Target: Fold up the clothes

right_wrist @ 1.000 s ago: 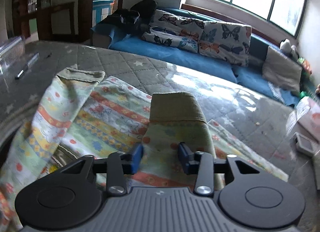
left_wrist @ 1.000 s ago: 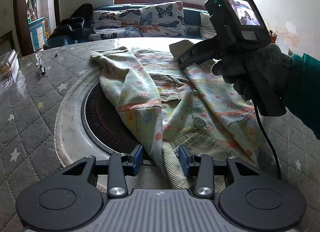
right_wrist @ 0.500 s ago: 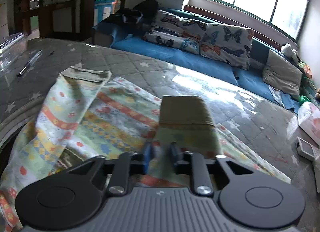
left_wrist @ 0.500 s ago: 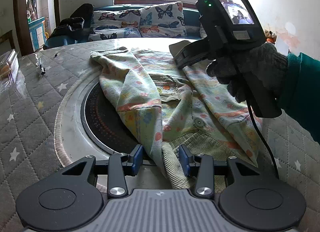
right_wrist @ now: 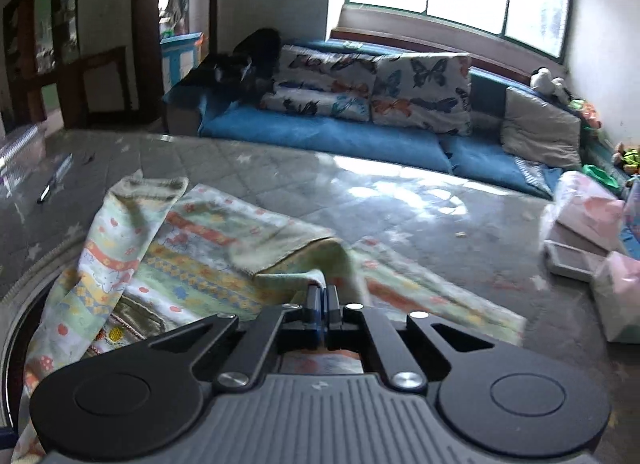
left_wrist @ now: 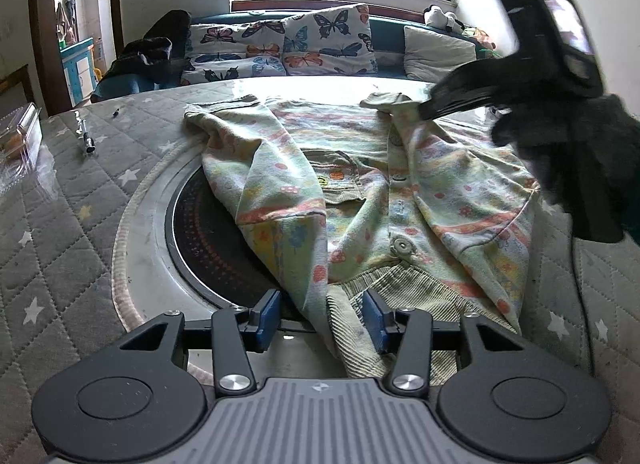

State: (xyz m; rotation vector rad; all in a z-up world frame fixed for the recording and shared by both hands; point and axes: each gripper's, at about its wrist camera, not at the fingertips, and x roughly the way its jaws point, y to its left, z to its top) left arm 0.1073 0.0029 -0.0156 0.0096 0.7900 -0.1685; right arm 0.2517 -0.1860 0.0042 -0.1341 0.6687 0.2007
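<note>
A small pastel printed jacket [left_wrist: 360, 191] with a ribbed green hem lies spread over the round inset of the quilted table. My left gripper [left_wrist: 322, 318] is open at the table's near edge, its blue pads on either side of the ribbed hem fold without pinching it. My right gripper [right_wrist: 321, 300] is shut on the far right sleeve [right_wrist: 288, 260] just behind its green cuff, and the sleeve is lifted off the table. In the left wrist view the right gripper [left_wrist: 424, 109] appears at the upper right, held by a gloved hand [left_wrist: 560, 151].
A dark round hotplate [left_wrist: 208, 240] in a metal ring sits under the jacket's left side. A pen [left_wrist: 86, 137] and a clear plastic box [left_wrist: 20, 135] lie at far left. Boxes and bags [right_wrist: 584, 240] rest at the table's right. A blue sofa with butterfly cushions [right_wrist: 372, 91] stands behind.
My right gripper closed on the sleeve and has lifted and pulled it, folding the cuff over. The left gripper stayed open in place at the hem.
</note>
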